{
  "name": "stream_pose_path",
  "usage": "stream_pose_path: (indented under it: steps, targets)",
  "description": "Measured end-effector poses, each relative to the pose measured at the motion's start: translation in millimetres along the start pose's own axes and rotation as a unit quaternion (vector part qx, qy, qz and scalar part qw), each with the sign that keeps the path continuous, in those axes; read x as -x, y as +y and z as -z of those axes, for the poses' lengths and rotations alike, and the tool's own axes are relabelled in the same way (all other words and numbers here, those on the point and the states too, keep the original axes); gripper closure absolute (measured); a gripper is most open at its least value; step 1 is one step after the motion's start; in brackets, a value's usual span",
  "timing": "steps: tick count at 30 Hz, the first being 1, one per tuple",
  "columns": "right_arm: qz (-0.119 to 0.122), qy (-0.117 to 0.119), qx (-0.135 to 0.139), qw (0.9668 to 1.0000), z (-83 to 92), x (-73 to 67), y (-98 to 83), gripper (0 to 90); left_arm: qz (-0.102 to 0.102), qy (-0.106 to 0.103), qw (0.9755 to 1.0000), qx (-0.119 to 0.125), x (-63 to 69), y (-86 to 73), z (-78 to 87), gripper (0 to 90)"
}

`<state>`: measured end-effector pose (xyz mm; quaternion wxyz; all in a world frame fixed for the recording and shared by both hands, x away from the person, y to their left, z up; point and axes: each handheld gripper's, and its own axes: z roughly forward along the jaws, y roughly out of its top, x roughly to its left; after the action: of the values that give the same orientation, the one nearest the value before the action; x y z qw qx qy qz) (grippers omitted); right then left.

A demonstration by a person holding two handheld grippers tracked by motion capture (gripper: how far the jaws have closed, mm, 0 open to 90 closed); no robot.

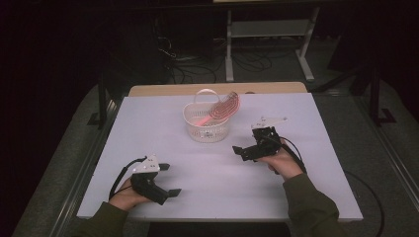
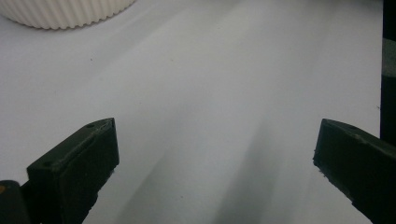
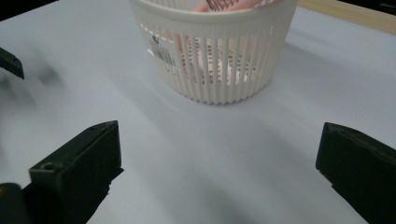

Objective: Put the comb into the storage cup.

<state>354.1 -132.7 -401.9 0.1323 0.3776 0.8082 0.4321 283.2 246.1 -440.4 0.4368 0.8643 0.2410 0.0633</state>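
A white slotted basket [image 1: 207,126] stands at the middle of the white table [image 1: 148,123], with a pink comb-like thing [image 1: 225,106] leaning out over its right rim. My left gripper [image 1: 170,179] is open near the front left, well short of the basket, holding nothing. My right gripper [image 1: 247,141] is open just right of the basket and also holds nothing. In the right gripper view the basket [image 3: 215,56] stands close ahead of the open gripper [image 3: 217,158], with the pink thing [image 3: 205,5] showing at its rim. In the left gripper view the basket's base [image 2: 65,11] sits far off beyond the open gripper [image 2: 215,154].
A wooden edge [image 1: 217,89] runs behind the table's far side. Cables and a white frame [image 1: 269,29] lie on the dark floor beyond. The table's dark right edge [image 2: 387,70] shows in the left gripper view. One jaw of the left gripper [image 3: 11,63] shows in the right gripper view.
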Motion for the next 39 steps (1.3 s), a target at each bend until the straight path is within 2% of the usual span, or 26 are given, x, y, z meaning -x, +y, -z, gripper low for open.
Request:
stream_pose_path:
  steps: [19,29,39]
  targets:
    - [0.009,-0.013,0.001,0.9999,24.9,-6.3,-35.5,0.0,-0.002,0.003,1.0000,0.003,0.1,0.7,1.3,0.0]
    - [-0.001,-0.014,0.015,0.9998,39.0,-5.8,-52.8,0.0,-0.002,0.002,1.0000,0.003,0.4,0.9,1.4,0.0]
    - [-0.008,-0.011,0.015,0.9998,47.9,-4.6,-68.7,0.0,-0.003,0.004,1.0000,0.006,0.1,1.3,2.5,0.0]
